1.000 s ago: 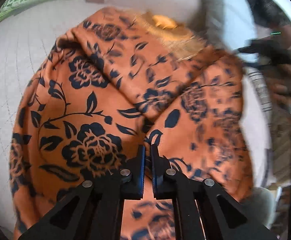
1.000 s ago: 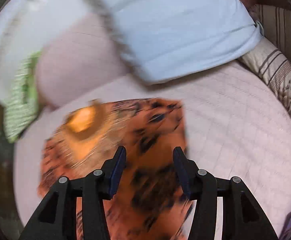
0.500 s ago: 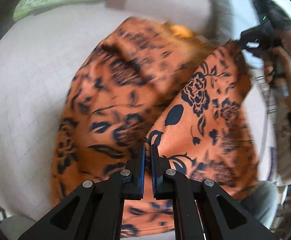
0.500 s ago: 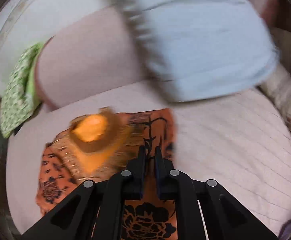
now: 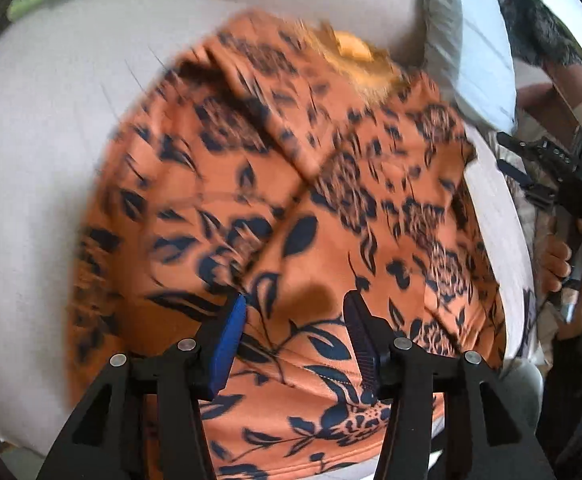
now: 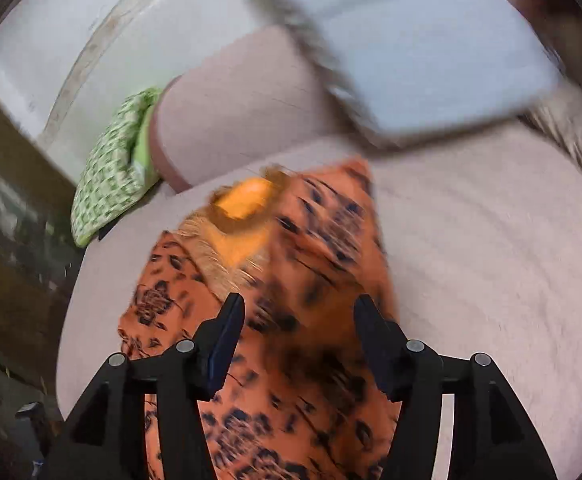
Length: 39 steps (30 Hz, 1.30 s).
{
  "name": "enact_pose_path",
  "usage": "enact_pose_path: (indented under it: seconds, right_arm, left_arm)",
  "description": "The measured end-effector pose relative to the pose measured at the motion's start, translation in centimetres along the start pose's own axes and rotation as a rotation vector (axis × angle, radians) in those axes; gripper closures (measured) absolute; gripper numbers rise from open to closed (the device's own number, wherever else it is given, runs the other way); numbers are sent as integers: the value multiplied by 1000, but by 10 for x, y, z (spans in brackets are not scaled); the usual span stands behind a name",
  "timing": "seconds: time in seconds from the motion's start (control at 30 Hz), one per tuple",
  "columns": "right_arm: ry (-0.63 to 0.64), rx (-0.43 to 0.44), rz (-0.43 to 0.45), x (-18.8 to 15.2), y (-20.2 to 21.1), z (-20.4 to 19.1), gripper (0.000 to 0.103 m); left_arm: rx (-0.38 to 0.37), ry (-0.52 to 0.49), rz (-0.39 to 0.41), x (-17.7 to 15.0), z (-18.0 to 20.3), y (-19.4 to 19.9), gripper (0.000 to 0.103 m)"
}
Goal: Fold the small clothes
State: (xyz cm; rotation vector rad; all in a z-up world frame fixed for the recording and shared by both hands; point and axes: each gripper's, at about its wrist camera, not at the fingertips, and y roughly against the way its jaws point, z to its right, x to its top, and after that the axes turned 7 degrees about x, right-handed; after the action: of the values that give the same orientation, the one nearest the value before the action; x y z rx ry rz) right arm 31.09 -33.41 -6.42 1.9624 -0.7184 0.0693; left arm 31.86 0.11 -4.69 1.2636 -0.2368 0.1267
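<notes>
On the far left a green patterned pillow [image 6: 111,184] sits at the edge of the pinkish bed cover [image 6: 491,260], against the headboard side. Next to it, spread over the cover, is the orange garment with dark blue flowers [image 5: 311,208], its golden neckline [image 6: 243,204] pointing away toward the pillows. One side panel is folded in over the middle, so a diagonal fold edge crosses the cloth.

The left gripper [image 5: 295,320] hangs just above the near part of the garment with its jaws spread wide, nothing between them; the cloth lies flat below and runs on past both fingers. The right gripper [image 6: 299,320] is likewise released, jaws apart, over the garment's right half, whose edge passes just beside its right finger. Both views are blurred with motion.

Further right a pale blue pillow [image 6: 431,52] leans at the head of the bed, and at the right edge of the left view the person's hand [image 5: 571,264] grips the other tool's handle.
</notes>
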Motion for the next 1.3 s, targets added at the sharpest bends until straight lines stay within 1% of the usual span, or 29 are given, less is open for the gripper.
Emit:
enact_pose_path:
  seconds: [0.03,0.07,0.1,0.13,0.17,0.2,0.23,0.27,0.33,0.37,0.43,0.47,0.57,0.6,0.63,0.73,0.8,0.83,0.87,0.9,0.93,1.0,1.07,1.1,1.17,1.2,1.23,1.27,1.3]
  right_arm:
    - [-52,21,-7,-2,-4,13,49]
    - [-119,55,-21,-5,-14,28,54]
    - [-142,72,-27,-6,-22,35,61]
    - [-140,76,-28,-6,-28,37,64]
    - [-80,38,-29,-6,-34,32,65]
    - [-53,7,-38,-4,-36,28,62]
    - [-49,3,-45,-4,-36,26,62]
    - [-56,43,-55,-3,-32,26,62]
    - [-29,49,-59,-4,-24,28,62]
    - [17,11,-67,-6,-20,27,61]
    - [74,-2,-104,-11,-20,26,59]
    - [115,-25,-121,-14,-25,23,59]
    - [258,-102,-169,-25,-41,4,59]
    - [289,-105,-180,-29,-45,-1,60]
    - [321,-115,-188,-32,-49,-7,60]
    - [468,-249,-167,-42,-63,-27,61]
    - [545,-317,-145,-42,-81,-36,62]
    - [544,-352,-130,-39,-90,-35,64]
    - [521,-362,-127,-36,-95,-33,66]
    - [494,-371,-137,-32,-96,-29,86]
    - [462,-384,-143,-28,-94,-25,96]
    - [399,-380,-93,-20,-67,-20,96]
    - [339,-402,-57,-14,-43,-9,97]
    - [300,-389,-51,-11,-38,2,97]
    - [206,-349,-90,-6,-46,29,97]
    - [146,-311,-99,-4,-45,40,98]
    - [75,-243,-78,0,-34,47,97]
    - [-3,-120,-19,4,-17,54,97]
    - [-10,-89,-1,7,-15,59,97]
  left_arm:
    - [6,-1,-9,1,-1,-8,54]
    - [14,-3,-10,1,0,-13,57]
    - [19,-2,-1,0,0,-13,66]
    - [17,0,3,4,-2,-16,74]
    - [8,5,0,5,-4,-17,99]
    - [-11,23,-9,5,-7,-16,101]
    - [-25,49,-7,6,-12,-14,101]
    - [-37,61,15,9,-18,-3,101]
    - [-55,84,81,14,-27,17,101]
    - [-44,103,96,17,-33,23,101]
    - [-5,141,117,19,-48,30,101]
    - [17,171,108,19,-58,26,101]
    - [-7,250,57,15,-78,5,101]
    - [-13,262,39,14,-81,-1,101]
    - [-13,262,31,15,-80,-4,101]
    - [17,217,46,20,-71,-5,101]
    - [47,190,40,20,-67,-8,101]
    - [60,188,36,19,-64,-12,101]
    - [64,190,31,19,-64,-14,101]
    - [65,198,30,19,-63,-15,101]
    - [71,204,36,20,-64,-13,101]
    - [85,206,45,19,-65,-10,101]
    - [98,195,33,20,-62,-15,101]
    - [109,174,28,20,-57,-17,101]
    - [136,133,37,20,-50,-17,101]
    - [152,112,45,20,-45,-17,101]
    - [169,96,53,20,-42,-16,101]
    - [177,88,56,19,-41,-16,100]
    - [180,85,52,19,-42,-18,100]
